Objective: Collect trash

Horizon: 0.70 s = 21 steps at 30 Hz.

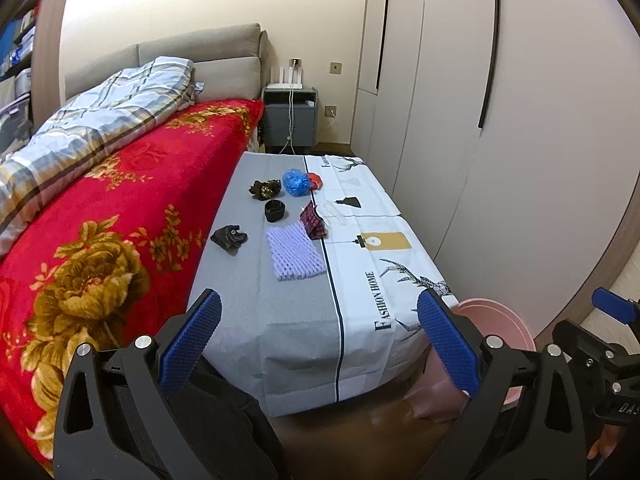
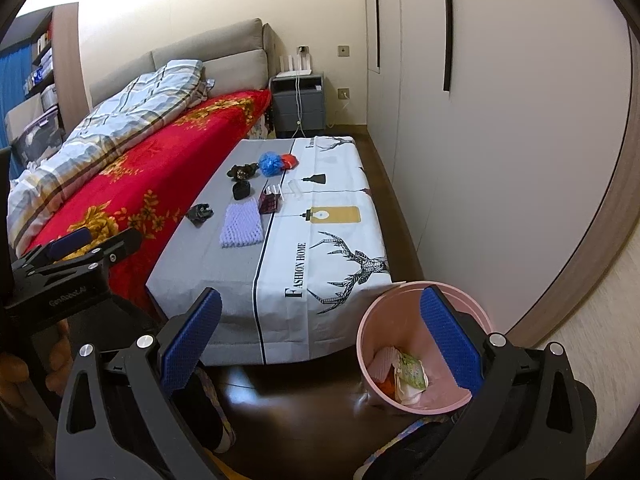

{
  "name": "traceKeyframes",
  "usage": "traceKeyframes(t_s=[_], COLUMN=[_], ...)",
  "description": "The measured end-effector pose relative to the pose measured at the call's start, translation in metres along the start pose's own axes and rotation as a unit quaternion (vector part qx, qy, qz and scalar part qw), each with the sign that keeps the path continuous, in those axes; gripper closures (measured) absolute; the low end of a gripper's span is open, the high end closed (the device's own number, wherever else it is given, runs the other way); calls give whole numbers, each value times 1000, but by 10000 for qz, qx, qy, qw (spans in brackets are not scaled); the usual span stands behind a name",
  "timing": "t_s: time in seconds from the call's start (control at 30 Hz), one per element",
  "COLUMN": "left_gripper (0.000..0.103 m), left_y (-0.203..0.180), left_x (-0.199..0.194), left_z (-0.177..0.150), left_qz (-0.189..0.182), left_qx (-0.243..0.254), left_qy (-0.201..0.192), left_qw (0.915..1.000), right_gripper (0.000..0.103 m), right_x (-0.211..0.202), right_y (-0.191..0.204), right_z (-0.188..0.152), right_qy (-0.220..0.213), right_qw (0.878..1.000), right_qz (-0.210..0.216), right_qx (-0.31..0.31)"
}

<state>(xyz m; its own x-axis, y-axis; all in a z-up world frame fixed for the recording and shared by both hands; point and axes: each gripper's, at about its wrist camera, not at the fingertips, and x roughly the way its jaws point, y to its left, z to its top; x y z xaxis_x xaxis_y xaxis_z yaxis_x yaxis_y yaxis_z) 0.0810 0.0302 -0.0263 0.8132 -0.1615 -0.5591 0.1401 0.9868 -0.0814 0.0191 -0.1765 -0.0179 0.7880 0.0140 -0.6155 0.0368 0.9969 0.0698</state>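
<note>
Trash lies on the cloth-covered low table (image 1: pixel 288 320) (image 2: pixel 224 280): a purple foam net (image 1: pixel 294 253) (image 2: pixel 241 226), a black crumpled bag (image 1: pixel 228 237) (image 2: pixel 199 212), a black roll (image 1: pixel 275 210) (image 2: pixel 241 190), a dark red wrapper (image 1: pixel 314 222) (image 2: pixel 268 201), clear plastic (image 1: pixel 334 212), a dark patterned wad (image 1: pixel 265 189) (image 2: pixel 242 171), a blue bag (image 1: pixel 295 182) (image 2: pixel 270 163) and a red scrap (image 1: pixel 315 180) (image 2: pixel 289 161). A pink bin (image 2: pixel 420 344) (image 1: pixel 500 320) on the floor holds some wrappers. My left gripper (image 1: pixel 318 340) is open before the table's near end. My right gripper (image 2: pixel 320 340) is open beside the bin.
A bed with a red floral blanket (image 1: pixel 120 240) (image 2: pixel 132 184) borders the table's left side. White wardrobe doors (image 1: pixel 500 140) (image 2: pixel 500 120) run along the right. A grey nightstand (image 1: pixel 290 120) stands at the far wall. Dark wood floor (image 2: pixel 300 400) lies below.
</note>
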Motion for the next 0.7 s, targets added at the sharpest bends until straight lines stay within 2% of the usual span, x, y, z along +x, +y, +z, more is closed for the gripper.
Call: traceKeyframes(t_s=[0.43, 0.7], left_gripper=[8, 8], left_y=[19, 48], left_x=[27, 52], left_z=[26, 60], left_qz=[267, 632], left_qx=[-74, -153], left_qy=[-126, -331], left_qw=[9995, 9973], right_gripper=[5, 5], right_x=[27, 57], right_y=[5, 12], right_z=[17, 42], right_qy=[-81, -457], right_qw=[10000, 9989], right_qz=[-57, -30], right_qx=[-4, -107])
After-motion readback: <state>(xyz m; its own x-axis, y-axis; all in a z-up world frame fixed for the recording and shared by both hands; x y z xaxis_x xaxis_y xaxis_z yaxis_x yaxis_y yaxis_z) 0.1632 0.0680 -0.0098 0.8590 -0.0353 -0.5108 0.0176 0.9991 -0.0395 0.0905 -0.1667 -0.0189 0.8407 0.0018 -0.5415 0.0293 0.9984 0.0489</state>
